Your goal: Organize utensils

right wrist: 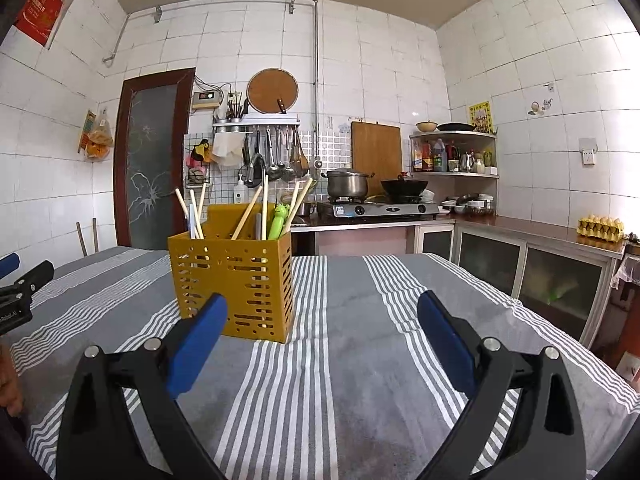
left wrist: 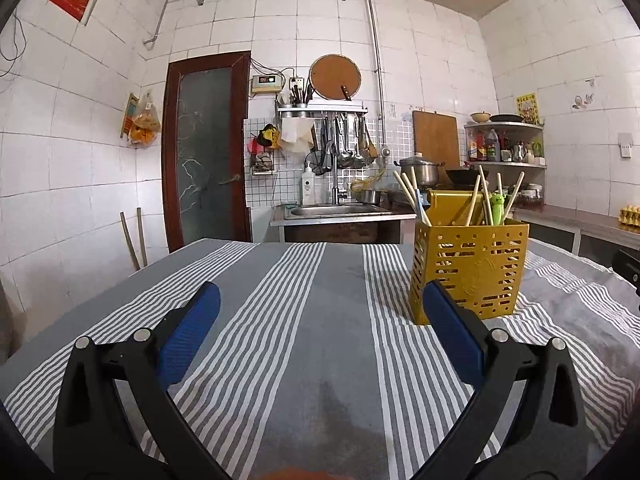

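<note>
A yellow perforated utensil holder (left wrist: pixel 470 272) (right wrist: pixel 234 276) stands upright on the striped tablecloth (left wrist: pixel 304 344) (right wrist: pixel 360 360). Several wooden chopsticks (left wrist: pixel 474 200) (right wrist: pixel 246 212) and a green frog-topped utensil (left wrist: pixel 497 208) (right wrist: pixel 278 220) stick out of it. My left gripper (left wrist: pixel 320 300) is open and empty, with the holder just beyond its right finger. My right gripper (right wrist: pixel 322 312) is open and empty too, the holder just past its left finger. The left gripper's tip (right wrist: pixel 16 280) shows at the left edge of the right wrist view.
Beyond the table are a sink (left wrist: pixel 336 210), a stove (right wrist: pixel 380 208) with a pot and a wok, hanging ladles, a corner shelf of bottles (right wrist: pixel 452 160) and a dark door (left wrist: pixel 206 152). An egg tray (right wrist: pixel 600 228) sits on the right counter.
</note>
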Tool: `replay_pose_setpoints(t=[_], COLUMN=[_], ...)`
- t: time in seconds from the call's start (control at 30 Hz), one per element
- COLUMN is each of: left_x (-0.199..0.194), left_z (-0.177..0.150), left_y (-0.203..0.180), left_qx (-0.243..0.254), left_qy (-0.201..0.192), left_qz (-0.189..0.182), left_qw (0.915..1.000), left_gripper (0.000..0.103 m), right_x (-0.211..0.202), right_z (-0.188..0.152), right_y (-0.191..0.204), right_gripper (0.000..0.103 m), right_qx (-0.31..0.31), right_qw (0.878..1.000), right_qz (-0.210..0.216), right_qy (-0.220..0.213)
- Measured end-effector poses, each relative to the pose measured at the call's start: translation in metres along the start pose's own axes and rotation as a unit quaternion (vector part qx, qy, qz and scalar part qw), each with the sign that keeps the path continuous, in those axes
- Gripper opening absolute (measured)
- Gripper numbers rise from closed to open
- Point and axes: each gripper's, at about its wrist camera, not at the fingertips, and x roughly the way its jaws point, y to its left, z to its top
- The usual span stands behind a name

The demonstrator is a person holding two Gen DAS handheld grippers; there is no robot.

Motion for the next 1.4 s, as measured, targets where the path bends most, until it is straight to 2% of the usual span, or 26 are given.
replay_pose_setpoints(t=[0.5,1.4], left_x=[0.0006,0.0027], left_z=[0.0002,0.0009], left_y=[-0.0025,-0.0019], left_qx=[0.019,0.018], left_qy=[0.002,0.004], left_qz=[-0.003,-0.004], left_qw=[0.9998,0.9998], left_gripper=[0.098,0.098], right_x=[0.0030,0.0035], right_z=[-0.0033,-0.0033], right_y=[0.0028,0.0031], right_gripper=[0.094,0.094], right_qx=[0.001,0.001], right_qw=[1.000,1.000], right_qz=[-0.002,-0.001], right_qy=[0.006,0.006])
